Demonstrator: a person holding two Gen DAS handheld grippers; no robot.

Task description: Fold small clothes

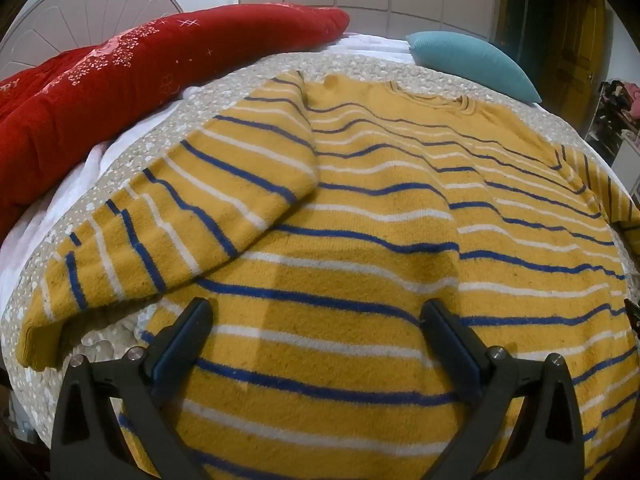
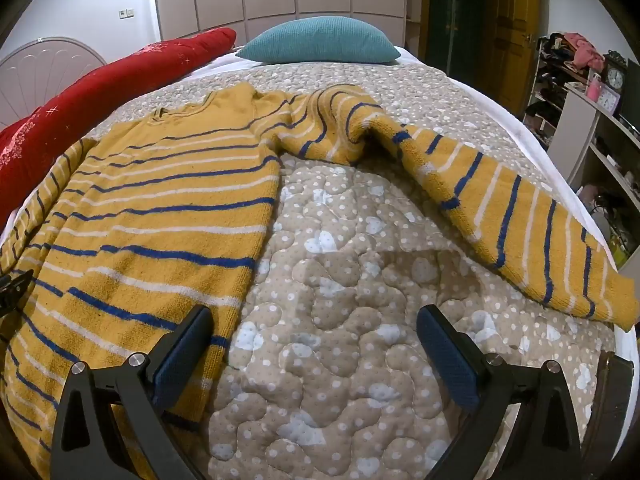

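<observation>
- Mustard-yellow sweater (image 1: 360, 208) with blue and white stripes lies flat on the quilted bedspread (image 2: 340, 280), hem toward the near edge, collar toward the teal pillow (image 2: 320, 42).
- One sleeve (image 1: 192, 208) slants beside the body; the other sleeve (image 2: 500, 208) sprawls rumpled toward the bed's right edge.
- Left gripper (image 1: 316, 344) hovers spread over the hem, holding nothing; right gripper (image 2: 314, 350) hangs spread over bare quilt.
- Folding seems not yet begun; next, probably, each sleeve needs pinching and laying across the body.

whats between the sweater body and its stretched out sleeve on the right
Only bare quilted bedspread: nothing else lies between the sweater body and the sleeve, as the right wrist view shows.
</observation>
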